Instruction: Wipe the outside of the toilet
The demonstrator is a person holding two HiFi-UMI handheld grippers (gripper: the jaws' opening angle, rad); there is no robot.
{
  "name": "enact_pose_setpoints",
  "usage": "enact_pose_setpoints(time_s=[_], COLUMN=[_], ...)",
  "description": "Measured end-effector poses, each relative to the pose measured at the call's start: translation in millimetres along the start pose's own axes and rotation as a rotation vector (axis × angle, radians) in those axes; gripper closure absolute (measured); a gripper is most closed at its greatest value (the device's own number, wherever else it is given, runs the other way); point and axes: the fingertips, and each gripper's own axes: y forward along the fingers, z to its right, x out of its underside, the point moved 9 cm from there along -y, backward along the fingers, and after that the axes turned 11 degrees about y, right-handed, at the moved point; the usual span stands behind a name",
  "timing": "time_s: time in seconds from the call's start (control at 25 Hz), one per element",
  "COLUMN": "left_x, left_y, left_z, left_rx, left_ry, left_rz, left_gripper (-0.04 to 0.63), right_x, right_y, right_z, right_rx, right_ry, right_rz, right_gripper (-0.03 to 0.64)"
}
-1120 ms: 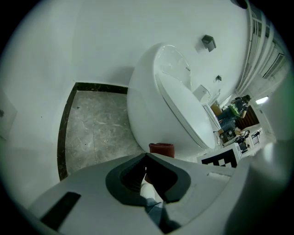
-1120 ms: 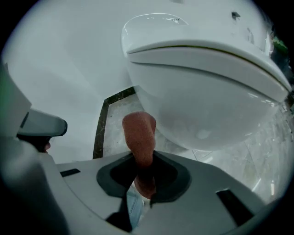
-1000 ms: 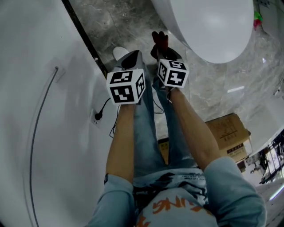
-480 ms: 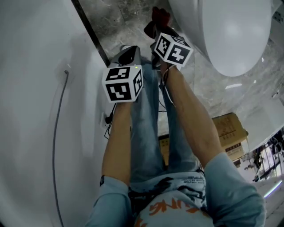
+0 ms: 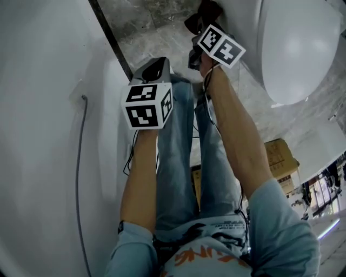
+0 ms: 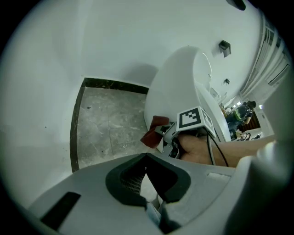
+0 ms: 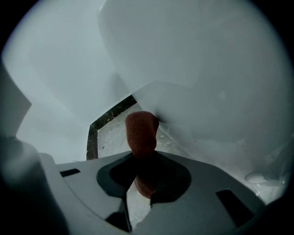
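Observation:
The white toilet (image 5: pixel 294 48) fills the upper right of the head view, lid down. My right gripper (image 5: pixel 197 31) is shut on a dark red cloth (image 5: pixel 208 11) and holds it against the toilet's lower left side. In the right gripper view the cloth (image 7: pixel 140 132) sticks up from between the jaws and touches the toilet's curved wall (image 7: pixel 206 87). My left gripper (image 5: pixel 154 67) hangs to the left over the floor, shut with nothing in it. The left gripper view shows its jaws (image 6: pixel 146 158) together, and beyond them the right gripper (image 6: pixel 169 137), the cloth (image 6: pixel 153 130) and the toilet (image 6: pixel 177 78).
Grey marble floor (image 5: pixel 146 21) runs between the toilet and a white wall (image 5: pixel 38 108) on the left, edged by a dark strip (image 5: pixel 111 38). A grey cable (image 5: pixel 78 162) runs down that wall. A cardboard box (image 5: pixel 281 159) lies behind my feet. My jeans-clad legs are below the grippers.
The right gripper has moved forward and to the right with the cloth, up to the toilet's side. The left gripper has stayed about where it was.

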Motion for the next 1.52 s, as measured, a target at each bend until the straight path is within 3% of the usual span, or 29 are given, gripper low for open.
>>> enact_pose_setpoints(time_s=[0.52,1.52], left_x=[-3.4,17.7], left_y=[4.3,-5.1], left_z=[7.1,73.5], left_rx=[0.018,0.011], left_ry=[0.038,0.086], left_rz=[-0.012,-0.017], left_gripper=[0.601,0.601], right_x=[0.8,32.5], right_y=[-2.3,-77.1], right_z=[19.2,119.8], right_rx=[0.049,0.148], right_ry=[0.101,0.135], right_rz=[0.016,-0.058], right_gripper=[0.541,0.540])
